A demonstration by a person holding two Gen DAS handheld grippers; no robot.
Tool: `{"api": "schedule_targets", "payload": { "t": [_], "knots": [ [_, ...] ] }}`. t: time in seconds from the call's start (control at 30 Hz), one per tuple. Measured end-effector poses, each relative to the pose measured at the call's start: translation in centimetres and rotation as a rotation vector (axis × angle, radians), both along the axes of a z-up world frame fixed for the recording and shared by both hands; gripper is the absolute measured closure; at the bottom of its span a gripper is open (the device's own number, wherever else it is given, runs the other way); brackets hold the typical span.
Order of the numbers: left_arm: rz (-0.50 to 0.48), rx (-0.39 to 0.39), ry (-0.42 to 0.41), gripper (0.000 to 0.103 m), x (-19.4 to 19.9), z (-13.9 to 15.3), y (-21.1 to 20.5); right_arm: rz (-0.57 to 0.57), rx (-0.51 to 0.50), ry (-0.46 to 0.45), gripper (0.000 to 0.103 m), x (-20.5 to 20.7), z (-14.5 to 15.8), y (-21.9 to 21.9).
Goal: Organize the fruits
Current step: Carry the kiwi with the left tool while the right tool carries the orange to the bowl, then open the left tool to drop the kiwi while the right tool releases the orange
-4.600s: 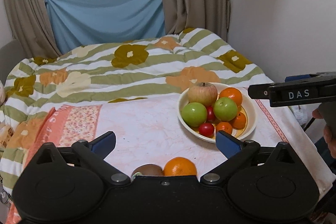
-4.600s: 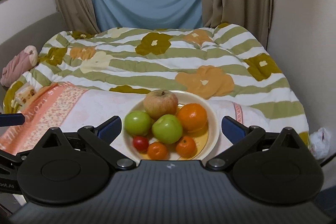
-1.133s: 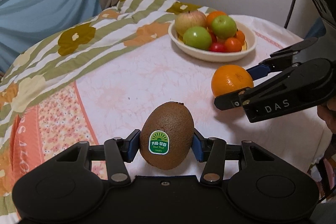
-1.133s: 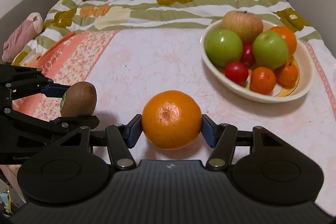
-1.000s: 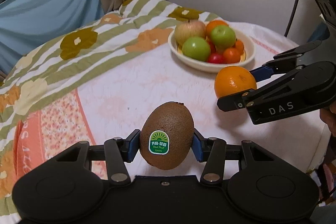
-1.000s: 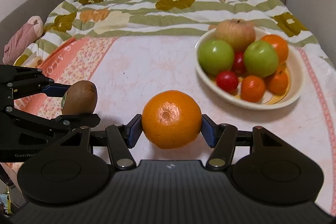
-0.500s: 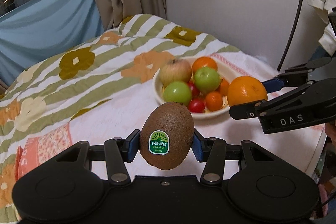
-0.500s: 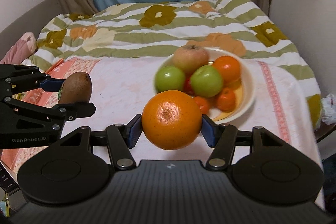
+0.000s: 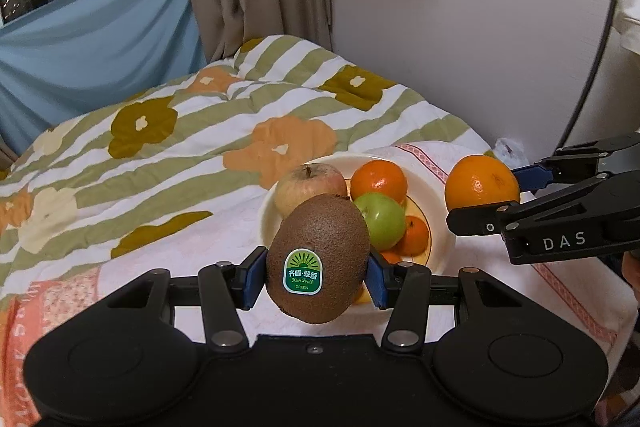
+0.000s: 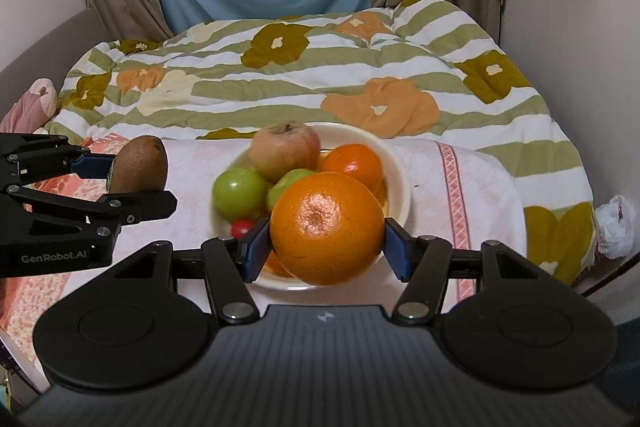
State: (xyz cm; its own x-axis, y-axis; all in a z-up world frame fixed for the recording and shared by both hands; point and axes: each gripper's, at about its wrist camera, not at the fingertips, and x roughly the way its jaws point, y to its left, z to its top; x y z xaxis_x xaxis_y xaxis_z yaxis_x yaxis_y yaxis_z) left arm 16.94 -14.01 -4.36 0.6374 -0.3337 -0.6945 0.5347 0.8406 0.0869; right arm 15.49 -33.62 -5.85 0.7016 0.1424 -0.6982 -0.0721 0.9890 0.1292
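Currently, both loose fruits are held in the air and neither is in the bowl (image 10: pixel 400 163) yet; releasing them into it is judged to be all that remains, since no other loose fruit shows on the tabletop (image 10: pixel 480 195).

Counts, largest to smallest:
- Bowl: one, cream, on the tabletop.
- Large orange (image 10: pixel 326 227): one, clamped between the pads of the right gripper (image 10: pixel 324 247), hanging at the bowl's 6 o'clock rim.
- Red-yellow apple (image 10: pixel 285 150): one, at 12 o'clock in the bowl.
- Green apples (image 10: pixel 238 193): two, mid-bowl.
- Kiwi (image 9: pixel 318 259): one, stickered, clamped by the left gripper (image 9: pixel 316 273), off the bowl's 9 o'clock side.
- Orange-coloured fruits in the bowl: at least two visible, a larger (image 9: pixel 378 181) and a small (image 9: pixel 414 235).
- Small red fruit (image 10: pixel 241 227): one visible; others may be hidden.
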Motion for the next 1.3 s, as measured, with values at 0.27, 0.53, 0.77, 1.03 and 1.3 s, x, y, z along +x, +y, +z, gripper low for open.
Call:
{"api": "schedule_targets", "payload": {
  "t": [0.27, 0.53, 0.77, 1.03, 1.3],
  "knots": [
    [0.067, 0.005, 0.033, 0.048, 1.8, -2.9, -3.1, 0.039, 0.005, 0.038, 0.029, 2.9, -2.1, -2.8],
    [0.155, -0.016, 0.058, 0.047, 2.3, -5.2, -4.3, 0.076, 0.004, 0.051, 0.029, 4.5, -3.1, -4.1],
    [0.157, -0.015, 0.008, 0.024, 1.5, -4.7, -4.9, 0.095, 0.009, 0.048, 0.029, 4.5, -3.1, -4.4],
    [0.189, -0.041, 0.001, 0.014, 0.6, -3.8, -4.2, 0.108, 0.008, 0.043, 0.029, 4.6, -2.9, -4.4],
    [0.218, -0.038, 0.007, 0.014, -0.2, -3.5, -3.4, 0.155, 0.022, 0.019, 0.029, 5.6, -3.7, -3.6]
  ]
}}
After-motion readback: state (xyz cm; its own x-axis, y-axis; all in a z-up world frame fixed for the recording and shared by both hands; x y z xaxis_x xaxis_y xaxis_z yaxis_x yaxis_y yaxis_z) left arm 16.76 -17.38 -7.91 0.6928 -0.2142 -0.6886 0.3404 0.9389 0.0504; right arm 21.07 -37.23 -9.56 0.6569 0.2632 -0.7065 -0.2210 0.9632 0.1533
